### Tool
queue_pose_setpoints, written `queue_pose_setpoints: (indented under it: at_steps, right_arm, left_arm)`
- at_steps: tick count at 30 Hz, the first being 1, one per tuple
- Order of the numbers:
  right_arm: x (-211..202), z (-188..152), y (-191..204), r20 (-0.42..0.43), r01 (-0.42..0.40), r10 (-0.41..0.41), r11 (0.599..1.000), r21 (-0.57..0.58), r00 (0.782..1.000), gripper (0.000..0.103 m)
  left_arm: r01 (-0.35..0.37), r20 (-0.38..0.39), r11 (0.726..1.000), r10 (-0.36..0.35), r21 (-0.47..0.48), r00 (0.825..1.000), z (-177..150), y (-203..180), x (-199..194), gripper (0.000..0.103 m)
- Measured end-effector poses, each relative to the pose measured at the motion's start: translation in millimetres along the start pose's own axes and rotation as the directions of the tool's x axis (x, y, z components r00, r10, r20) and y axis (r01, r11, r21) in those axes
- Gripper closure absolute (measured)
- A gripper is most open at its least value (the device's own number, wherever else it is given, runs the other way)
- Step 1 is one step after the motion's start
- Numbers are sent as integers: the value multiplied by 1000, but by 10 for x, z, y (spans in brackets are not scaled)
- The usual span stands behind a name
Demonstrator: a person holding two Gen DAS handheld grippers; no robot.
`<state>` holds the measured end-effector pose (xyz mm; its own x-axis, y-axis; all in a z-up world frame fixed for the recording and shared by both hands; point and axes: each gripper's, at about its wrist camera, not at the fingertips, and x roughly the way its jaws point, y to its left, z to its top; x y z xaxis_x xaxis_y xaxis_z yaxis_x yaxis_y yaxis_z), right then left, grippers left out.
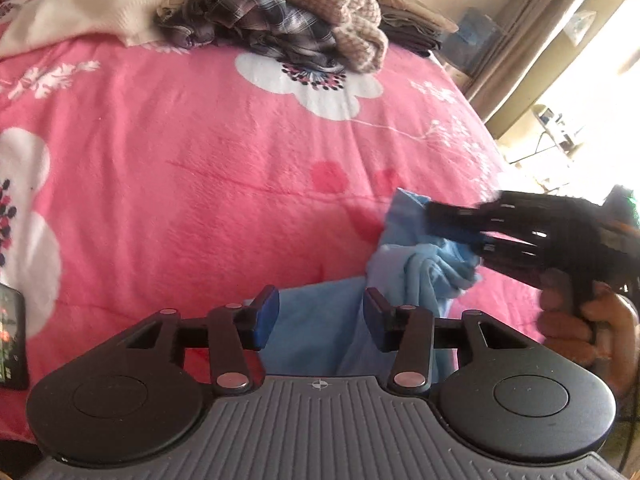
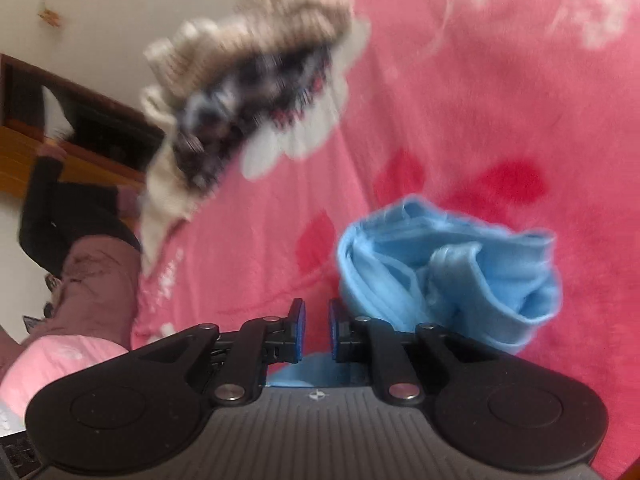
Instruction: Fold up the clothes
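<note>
A crumpled light blue garment (image 1: 424,276) (image 2: 460,272) lies on the pink flowered blanket (image 1: 200,160). My left gripper (image 1: 320,316) hovers at its near edge. Its jaws stand wide apart, and the cloth shows in the gap without touching the pads, so the gripper is open. My right gripper (image 1: 434,222) (image 2: 317,326), held by a hand (image 1: 568,320), reaches in from the right with its tips against the top of the bundle. Its pads stand a narrow gap apart. Pink blanket shows through that gap, and the bundle sits just right of the right finger.
A pile of unfolded clothes (image 1: 280,28) (image 2: 248,72), plaid and beige knit, lies at the far side, beside a cream garment (image 1: 92,4) and dark folded clothes (image 1: 408,20). A phone (image 1: 10,340) rests at the left edge. A person (image 2: 80,240) is beside the bed.
</note>
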<state>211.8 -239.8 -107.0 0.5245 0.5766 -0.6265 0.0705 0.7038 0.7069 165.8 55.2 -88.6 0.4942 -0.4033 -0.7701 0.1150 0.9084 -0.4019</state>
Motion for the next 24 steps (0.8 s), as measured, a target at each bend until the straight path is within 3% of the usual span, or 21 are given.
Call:
queue_pose_setpoints:
  at_steps: [3, 6, 8, 9, 12, 16, 20, 24]
  right_arm:
    - [-454, -121, 23, 83, -5, 8, 999, -35, 997, 84]
    - [-795, -368, 87, 100, 18, -3, 989, -148, 995, 75]
    - [-887, -562, 170, 71, 36, -19, 971, -236, 997, 57]
    - [-897, -662, 210, 52, 41, -27, 960, -276, 998, 56]
    - [-846, -910, 289, 5, 39, -41, 932, -361, 999, 56]
    - [-709, -1069, 426, -9, 32, -39, 909, -416, 999, 56]
    - [-638, -1096, 601, -9, 13, -20, 879, -476, 1000, 58]
    - [-534, -1073, 645, -28, -5, -10, 878, -479, 1000, 63]
  left_arm:
    - [17, 4, 1000, -17, -4, 1000, -28, -24, -92, 57]
    - [43, 9, 999, -43, 4, 999, -64, -41, -218, 56]
    - [62, 1, 998, -62, 25, 998, -126, -75, -307, 50]
    - [68, -7, 997, -67, 44, 998, -172, -104, -331, 47]
    - [68, -45, 993, -64, 94, 997, -312, -210, -330, 45]
    - [5, -42, 994, 0, 112, 999, -447, -290, -218, 46]
    - [-29, -19, 998, 30, 51, 999, -456, -263, -169, 57]
    - [-36, -9, 998, 36, 50, 999, -436, -243, -140, 64]
